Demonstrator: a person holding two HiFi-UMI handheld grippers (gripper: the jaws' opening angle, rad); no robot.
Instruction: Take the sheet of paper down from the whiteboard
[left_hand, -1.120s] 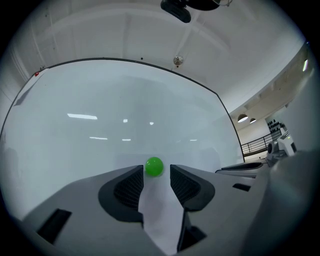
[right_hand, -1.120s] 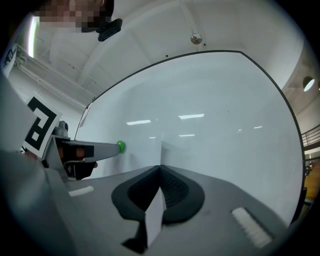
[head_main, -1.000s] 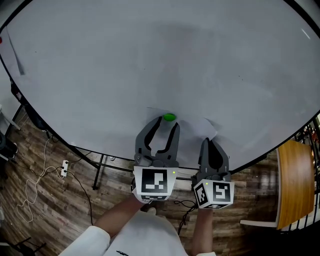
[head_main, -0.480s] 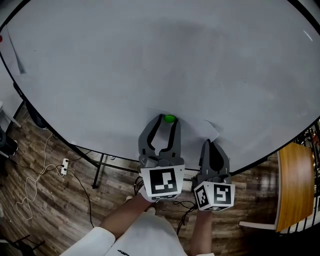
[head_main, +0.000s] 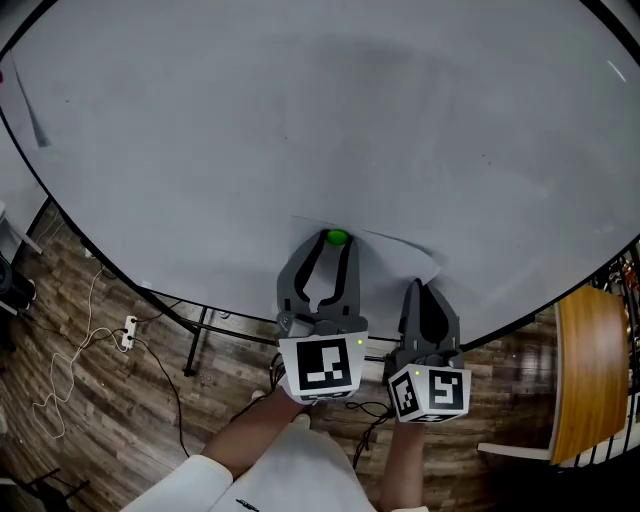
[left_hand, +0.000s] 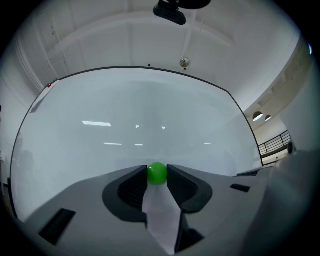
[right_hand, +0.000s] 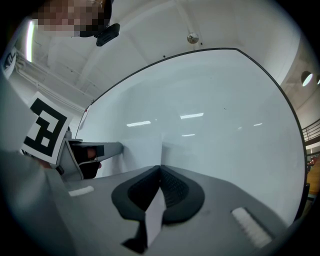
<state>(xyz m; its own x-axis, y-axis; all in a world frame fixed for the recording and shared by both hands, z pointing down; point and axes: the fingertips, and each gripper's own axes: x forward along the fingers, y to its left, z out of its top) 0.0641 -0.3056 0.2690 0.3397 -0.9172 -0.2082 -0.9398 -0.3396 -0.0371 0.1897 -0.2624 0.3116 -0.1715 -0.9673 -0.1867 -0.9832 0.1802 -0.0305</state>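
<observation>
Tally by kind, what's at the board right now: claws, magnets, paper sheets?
Claws: 2, left claw just closing with the green magnet between its jaws, right claw shut on the sheet of paper
Green magnets: 1
Sheets of paper: 1
Whiteboard: 1
Total: 5

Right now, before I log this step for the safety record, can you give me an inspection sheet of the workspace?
Surface: whiteboard, standing upright.
Job's things: sheet of paper on the board, pinned by a green magnet; its right corner is lifted.
Clutter: small red item at the board's left edge, too small to identify.
Grippers: left claw has just been closing, pads on the magnet; right claw shut on the paper's edge.
Cables: white cable and power strip on the floor.
Surroundings: wooden floor, wooden table at right.
</observation>
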